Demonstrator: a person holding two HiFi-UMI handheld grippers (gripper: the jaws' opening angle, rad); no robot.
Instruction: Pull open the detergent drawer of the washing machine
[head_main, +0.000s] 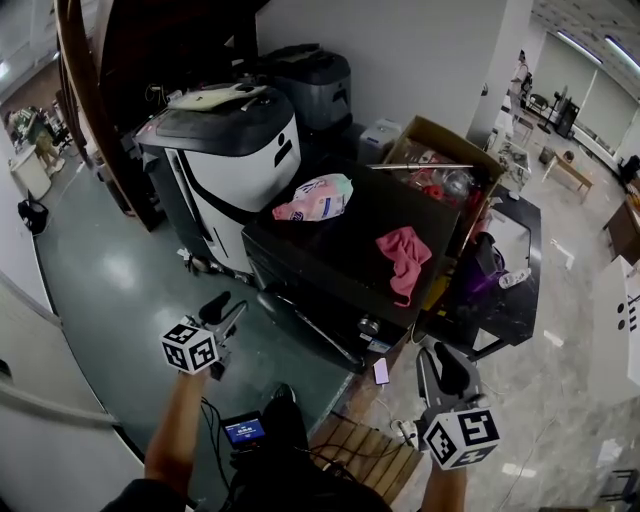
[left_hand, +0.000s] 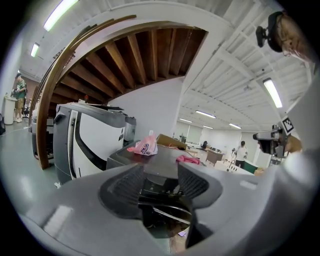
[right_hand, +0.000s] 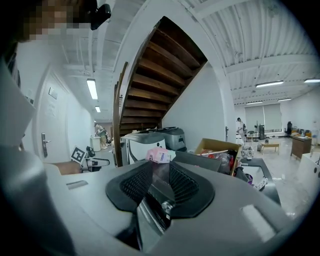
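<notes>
left claw (head_main: 228, 308), right claw (head_main: 440, 352) near-level, jaws apart, facing washing machine (head_main: 340, 255).

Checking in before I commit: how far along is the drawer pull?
Done: nothing yet; no drawer stands out from the washing machine front. In hand: the left gripper and right gripper hover short of it, fingers apart and empty. Left: reach the drawer, grip it, pull.

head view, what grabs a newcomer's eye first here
The black washing machine at centre stands out, with a pink bag and a crumpled pink cloth lying on its top. Next come the two marker-cube tools at the bottom, the left tool and the right tool, both pointed toward its front.
</notes>
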